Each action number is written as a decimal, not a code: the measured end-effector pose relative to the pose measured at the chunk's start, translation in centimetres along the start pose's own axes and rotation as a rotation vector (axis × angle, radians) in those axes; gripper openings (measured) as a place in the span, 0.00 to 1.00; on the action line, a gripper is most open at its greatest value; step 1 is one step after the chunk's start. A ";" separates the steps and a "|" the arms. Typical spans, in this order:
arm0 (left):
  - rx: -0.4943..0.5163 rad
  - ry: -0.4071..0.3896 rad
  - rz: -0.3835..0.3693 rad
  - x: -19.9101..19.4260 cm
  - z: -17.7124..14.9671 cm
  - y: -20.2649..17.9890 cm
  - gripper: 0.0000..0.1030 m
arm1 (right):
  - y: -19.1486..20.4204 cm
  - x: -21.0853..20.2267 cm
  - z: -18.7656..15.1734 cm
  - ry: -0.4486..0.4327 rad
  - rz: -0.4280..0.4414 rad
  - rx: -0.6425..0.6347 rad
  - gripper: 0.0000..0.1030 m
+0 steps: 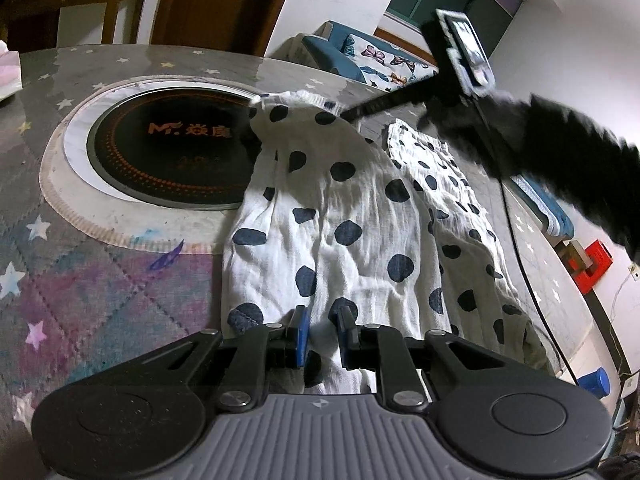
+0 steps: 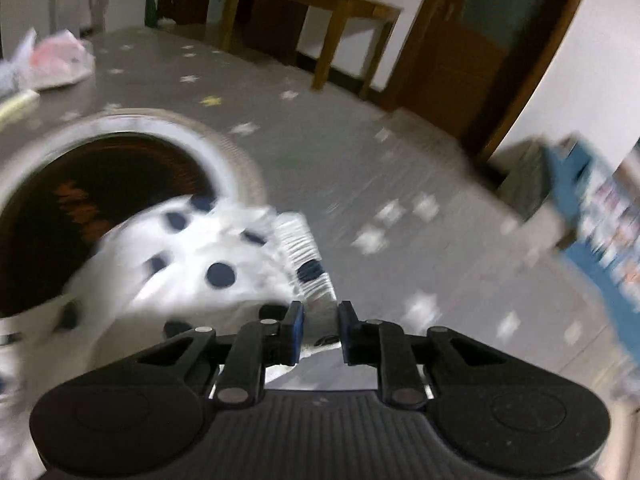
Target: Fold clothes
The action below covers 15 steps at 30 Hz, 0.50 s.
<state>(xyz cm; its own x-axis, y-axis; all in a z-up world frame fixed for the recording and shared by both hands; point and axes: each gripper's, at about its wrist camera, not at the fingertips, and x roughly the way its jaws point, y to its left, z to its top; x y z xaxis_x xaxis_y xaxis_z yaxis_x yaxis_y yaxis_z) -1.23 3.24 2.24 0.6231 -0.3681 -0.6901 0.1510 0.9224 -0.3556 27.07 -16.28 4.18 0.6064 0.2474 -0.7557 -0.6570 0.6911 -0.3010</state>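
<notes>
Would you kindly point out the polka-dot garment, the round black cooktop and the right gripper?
polka-dot garment (image 1: 352, 240): left wrist view, middle of the raised cloth.
round black cooktop (image 1: 172, 152): left wrist view, dark glass centre.
right gripper (image 2: 321, 330): right wrist view, between its fingertips.

Orange lettering "Mr." followed by two Chinese characters stands on the round black cooktop (image 1: 176, 152) set in the table (image 1: 100, 280), at ten o'clock in the left wrist view; blurred in the right
</notes>
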 end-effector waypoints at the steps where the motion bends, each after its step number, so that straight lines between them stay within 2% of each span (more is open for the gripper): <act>1: 0.001 -0.001 0.004 0.0 0.0 -0.1 0.17 | -0.3 0.4 0.7 -0.007 -0.051 -0.023 0.17; 4: 0.007 -0.002 0.016 0.0 -0.1 -0.3 0.17 | -1.8 1.8 2.5 -0.004 -0.171 -0.021 0.18; 6: 0.007 -0.003 0.027 -0.2 -0.1 -0.4 0.17 | -2.7 1.8 3.0 -0.016 -0.175 0.030 0.18; 12: 0.013 -0.058 0.085 -1.6 0.4 -0.2 0.17 | -1.9 0.9 2.6 -0.028 0.099 0.164 0.20; 15: 0.030 -0.092 0.149 -1.9 0.6 -0.2 0.25 | -1.0 2.1 2.6 -0.014 0.189 0.220 0.23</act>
<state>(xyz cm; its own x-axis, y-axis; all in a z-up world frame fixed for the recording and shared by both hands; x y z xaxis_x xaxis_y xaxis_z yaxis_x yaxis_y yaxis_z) -2.01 3.79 4.04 0.7077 -0.2164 -0.6726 0.0739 0.9694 -0.2342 30.16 -14.74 4.40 0.4893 0.3938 -0.7781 -0.6471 0.7621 -0.0212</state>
